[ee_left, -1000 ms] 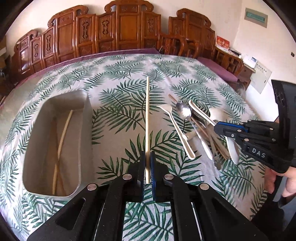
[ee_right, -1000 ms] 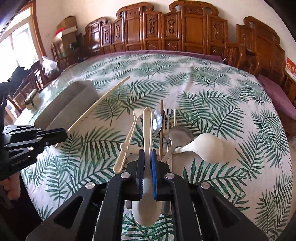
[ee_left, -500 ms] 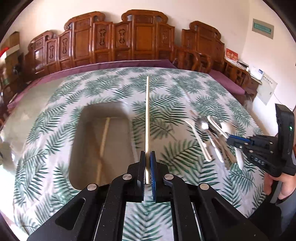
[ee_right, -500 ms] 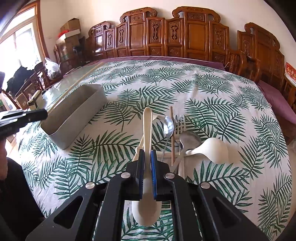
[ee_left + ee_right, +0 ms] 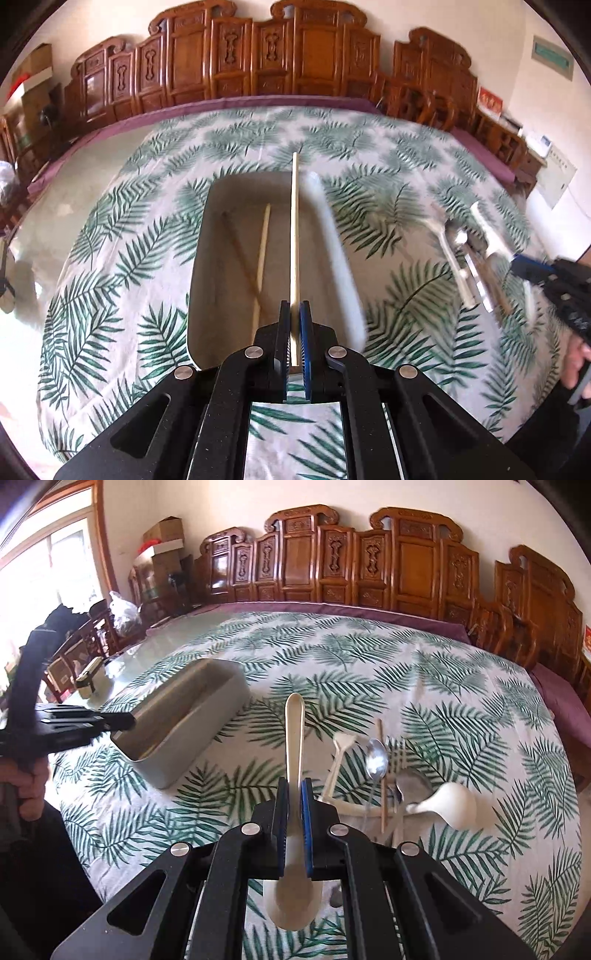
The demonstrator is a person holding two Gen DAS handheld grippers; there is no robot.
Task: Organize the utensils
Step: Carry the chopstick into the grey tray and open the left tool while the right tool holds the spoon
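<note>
From the left wrist: the left gripper has its jaws clamped on the near end of a pale chopstick, which runs straight away from the camera and hangs over the open grey bin. Held lengthwise along the bin, it looks lined up to drop in beside the chopsticks in the bin, which lie crossed on its floor. The remaining utensils lie heaped on the worktop to the right, with the right gripper just beside them.

From the right wrist: the right gripper is closed on the handle of a white spoon, bowl nearest the camera, lifted clear of the pile at right. The bin sits to the left, well apart; the spoon probably goes there next. The left gripper reaches over the bin's near end.
</note>
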